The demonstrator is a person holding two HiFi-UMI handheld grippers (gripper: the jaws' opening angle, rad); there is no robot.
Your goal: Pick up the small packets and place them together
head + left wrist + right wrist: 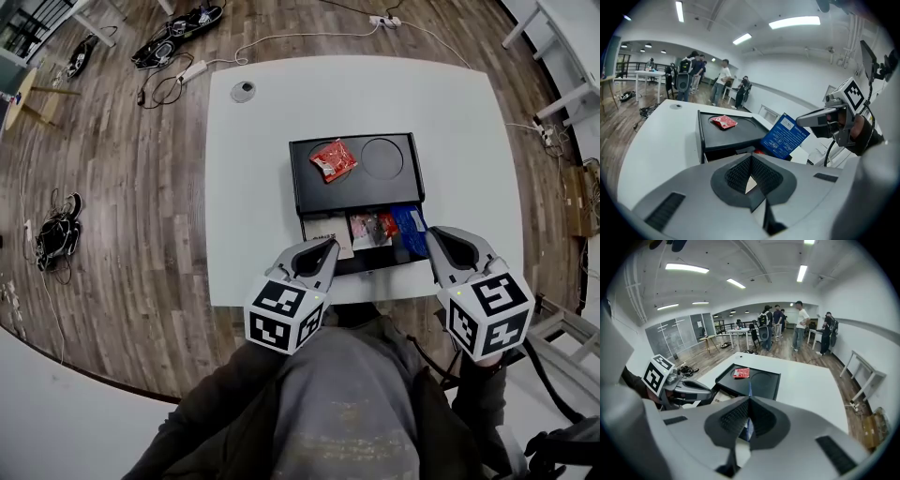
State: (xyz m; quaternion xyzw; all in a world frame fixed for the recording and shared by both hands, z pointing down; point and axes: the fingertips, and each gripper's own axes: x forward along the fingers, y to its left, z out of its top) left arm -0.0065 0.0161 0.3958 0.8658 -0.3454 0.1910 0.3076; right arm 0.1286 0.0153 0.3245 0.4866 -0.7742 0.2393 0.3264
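Right tongs clamped on blue packet, held upright over open drawer. Lift clear of drawer edge, carry to red packet on black tray, set down touching it. Left tongs closed, nothing gripped. White surface – wood floor, cables, people standing far off.

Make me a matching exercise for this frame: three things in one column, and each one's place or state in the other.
Things:
1. red packet
2. blue packet
3. left gripper

Place or state:
A. pinched in the right gripper
B. jaws together, nothing between them
C. lying on top of the black box

Pairs: 1-C, 2-A, 3-B
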